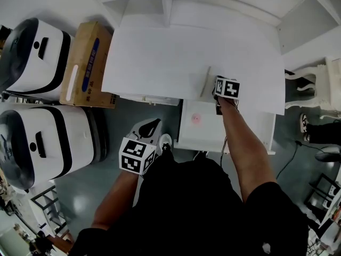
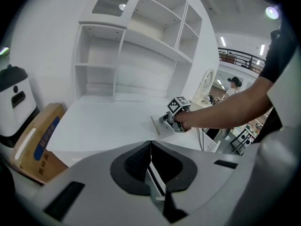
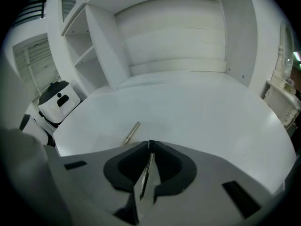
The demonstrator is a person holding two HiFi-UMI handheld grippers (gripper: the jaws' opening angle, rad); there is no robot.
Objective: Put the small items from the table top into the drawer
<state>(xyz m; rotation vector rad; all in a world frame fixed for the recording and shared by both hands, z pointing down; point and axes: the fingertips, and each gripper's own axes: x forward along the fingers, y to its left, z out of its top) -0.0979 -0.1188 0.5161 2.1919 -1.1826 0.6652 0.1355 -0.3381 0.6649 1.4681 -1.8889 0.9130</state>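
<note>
A slim metallic pen (image 1: 205, 83) lies near the front edge of the white table (image 1: 160, 57). My right gripper (image 1: 216, 85) hovers just right of it, jaws shut with nothing between them. In the right gripper view the pen (image 3: 132, 132) lies just ahead and left of the right gripper (image 3: 150, 148). Below the table front a white drawer (image 1: 186, 135) stands open with a small pink round item (image 1: 196, 118) inside. My left gripper (image 1: 151, 127) hangs low, off the table to the left of the drawer, shut and empty. From the left gripper (image 2: 150, 147), the right gripper (image 2: 175, 114) and the pen (image 2: 155, 125) show over the table.
A cardboard box (image 1: 88, 63) and two white-and-black machines (image 1: 34, 57) (image 1: 45, 143) stand left of the table. White shelves (image 3: 89, 55) rise behind it. A white chair (image 1: 319, 87) stands to the right. A person (image 2: 233, 86) stands far off.
</note>
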